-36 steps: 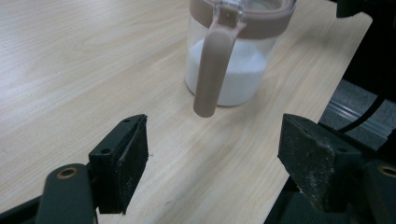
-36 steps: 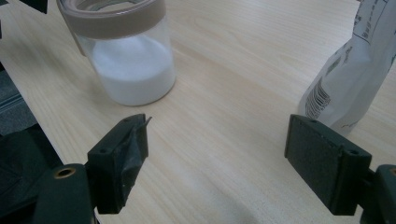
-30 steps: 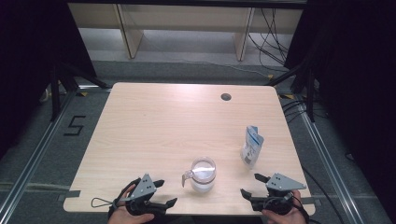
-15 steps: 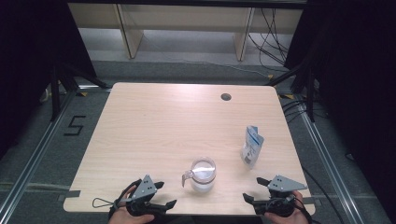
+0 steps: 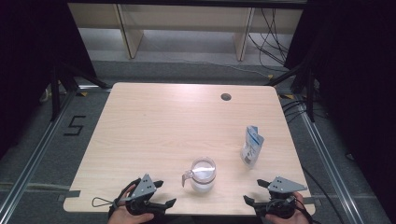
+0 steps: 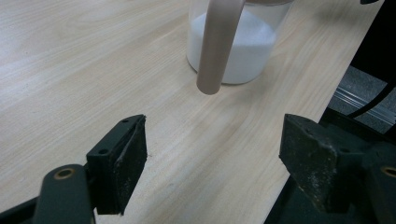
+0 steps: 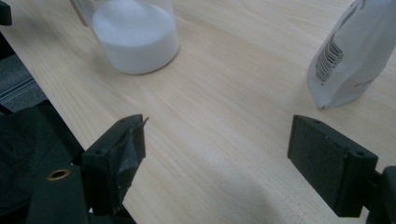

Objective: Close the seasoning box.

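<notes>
clear jug (image 5: 203,174) of white powder, blue-white pouch (image 5: 251,146), pale wood table (image 5: 159,126).

The left black two-jaw gripper (image 5: 163,194) with its grey three-cornered top plate sits at the near edge of the bench, held from below by the person's left hand (image 5: 126,212). Its jaws stand wide apart with nothing between them, pointing right and slightly forward. The right black two-jaw gripper (image 5: 254,192), also grey-plated, is held low at the near right edge by the right hand (image 5: 285,213). Its jaws gape wide, pointing left.
</notes>
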Available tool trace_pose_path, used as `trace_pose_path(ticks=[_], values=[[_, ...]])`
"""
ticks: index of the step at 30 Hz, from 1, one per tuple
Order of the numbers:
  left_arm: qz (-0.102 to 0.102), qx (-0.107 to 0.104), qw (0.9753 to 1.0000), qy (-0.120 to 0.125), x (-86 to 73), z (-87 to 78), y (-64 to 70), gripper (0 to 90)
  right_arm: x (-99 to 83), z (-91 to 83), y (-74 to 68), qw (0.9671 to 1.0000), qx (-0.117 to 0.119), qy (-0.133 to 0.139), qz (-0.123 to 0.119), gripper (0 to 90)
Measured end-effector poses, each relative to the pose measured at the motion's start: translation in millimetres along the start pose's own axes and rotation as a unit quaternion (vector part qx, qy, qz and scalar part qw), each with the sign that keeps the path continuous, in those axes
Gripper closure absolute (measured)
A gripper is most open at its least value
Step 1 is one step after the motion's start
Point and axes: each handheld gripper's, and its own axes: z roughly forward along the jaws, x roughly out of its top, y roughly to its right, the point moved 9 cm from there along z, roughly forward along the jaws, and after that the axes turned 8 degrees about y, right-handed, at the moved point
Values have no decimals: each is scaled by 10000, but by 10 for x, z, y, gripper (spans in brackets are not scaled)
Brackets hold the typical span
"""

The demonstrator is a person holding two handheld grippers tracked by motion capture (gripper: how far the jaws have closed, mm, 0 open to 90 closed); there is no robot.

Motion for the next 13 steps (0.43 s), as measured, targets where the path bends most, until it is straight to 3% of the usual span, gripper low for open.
trace_pose_path(ticks=[1, 3, 7, 11, 13], values=[[-102, -36, 9999, 73, 9, 9, 24, 230, -1, -1, 1, 10000, -8, -6, 5, 201], [-44, -12, 10000, 26, 4, 2, 14, 230, 0, -1, -8, 10000, -4, 2, 59, 201], [-134, -44, 9999, 96, 11, 19, 36, 230, -5, -6, 5, 10000, -78, -29, 52, 200], [-76, -45, 9999, 61, 9, 11, 25, 230, -6, -10, 23, 9999, -115, -34, -25, 201], [51, -20, 10000, 1, 9, -3, -1, 230, -9, -1, 6, 10000, -42, -34, 25, 200]])
